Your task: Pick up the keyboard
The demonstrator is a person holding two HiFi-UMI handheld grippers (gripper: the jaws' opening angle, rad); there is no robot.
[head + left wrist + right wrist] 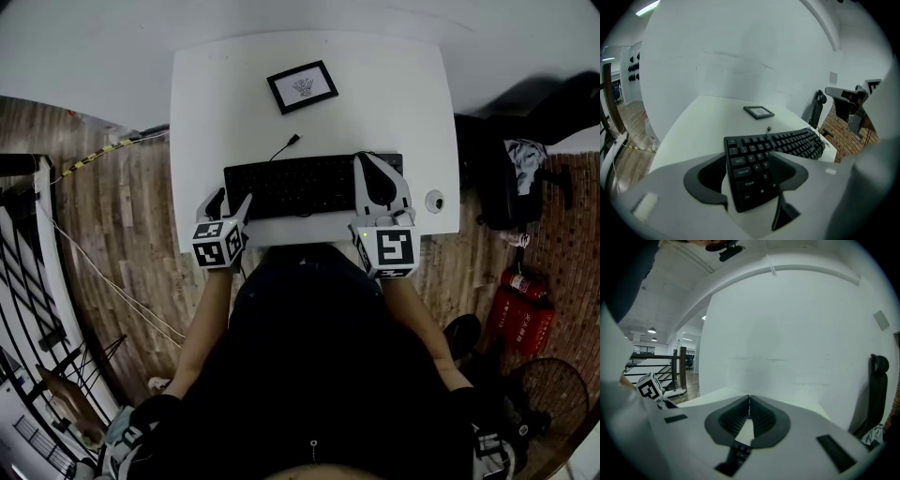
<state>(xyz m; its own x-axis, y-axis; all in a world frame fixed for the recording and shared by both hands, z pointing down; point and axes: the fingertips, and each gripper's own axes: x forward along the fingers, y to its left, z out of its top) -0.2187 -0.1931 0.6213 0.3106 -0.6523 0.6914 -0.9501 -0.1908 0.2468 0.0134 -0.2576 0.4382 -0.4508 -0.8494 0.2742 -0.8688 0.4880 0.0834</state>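
Observation:
A black keyboard lies across the near side of the white table, its cable running toward the back. My left gripper is open, and the keyboard's left end lies between its jaws with gaps at both pads. My right gripper is shut with nothing in it, its tips over the keyboard's right part. In the right gripper view the pads meet, and a few keys show beneath them.
A small black picture frame lies at the back of the table, also in the left gripper view. A small round object sits near the right edge. A red fire extinguisher and dark bags stand on the floor right.

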